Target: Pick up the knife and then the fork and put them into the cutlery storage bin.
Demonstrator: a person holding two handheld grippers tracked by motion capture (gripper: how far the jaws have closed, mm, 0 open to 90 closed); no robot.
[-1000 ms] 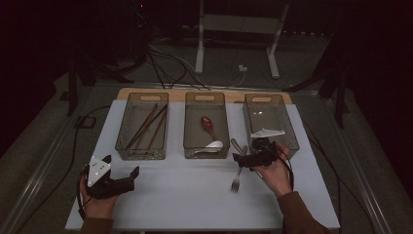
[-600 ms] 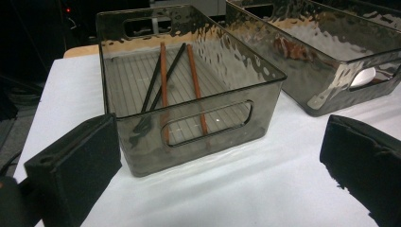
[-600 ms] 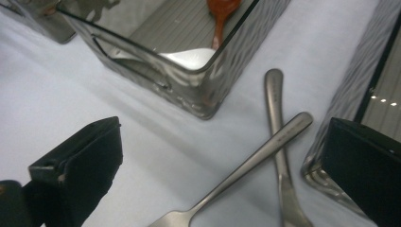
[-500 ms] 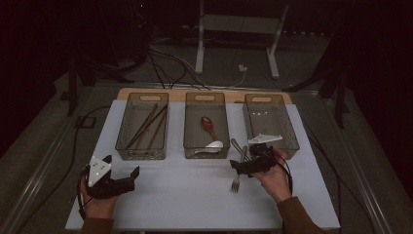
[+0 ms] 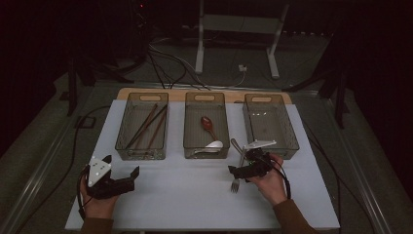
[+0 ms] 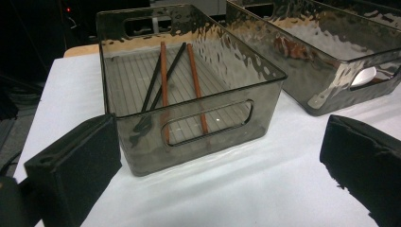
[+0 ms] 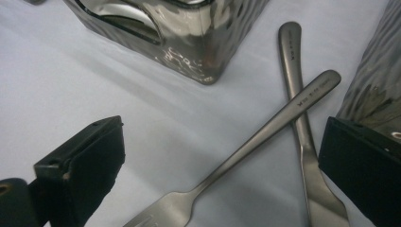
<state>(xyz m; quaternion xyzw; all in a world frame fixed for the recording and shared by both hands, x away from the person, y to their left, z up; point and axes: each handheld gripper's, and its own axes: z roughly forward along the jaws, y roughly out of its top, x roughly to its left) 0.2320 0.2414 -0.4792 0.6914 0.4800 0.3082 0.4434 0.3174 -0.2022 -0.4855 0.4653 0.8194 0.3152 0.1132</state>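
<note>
I am looking down on the white surface (image 5: pixel 195 195), which is carrying three smoky plastic bins in a row: the left bin (image 5: pixel 142 126) with chopsticks (image 6: pixel 163 75), the middle bin (image 5: pixel 206 126) with spoons (image 5: pixel 208 126), and the right bin (image 5: pixel 270 124), which, as far as I can tell, is standing empty.

I am working with the right gripper (image 5: pixel 239 171), which is hovering low over two forks lying crossed on the surface in the gap in front of the middle and right bins. In the right gripper view the jaws are standing wide apart, holding nothing, with the near fork (image 7: pixel 246 142) running diagonally between them, its tines toward the camera, and the second fork (image 7: pixel 302 127) lying across it, just beside the right-hand jaw. I judge that I am in the approach step of a pick, and that the forks are probably meant for the right bin.

The next move is calling for care: I am needing to settle the jaws across one handle alone, away from the crossing point, so that the closing does not drag or pinch both pieces together.

My left gripper (image 5: pixel 127 179) is resting near the front edge of the surface, its jaws wide and empty, facing the left bin.
</note>
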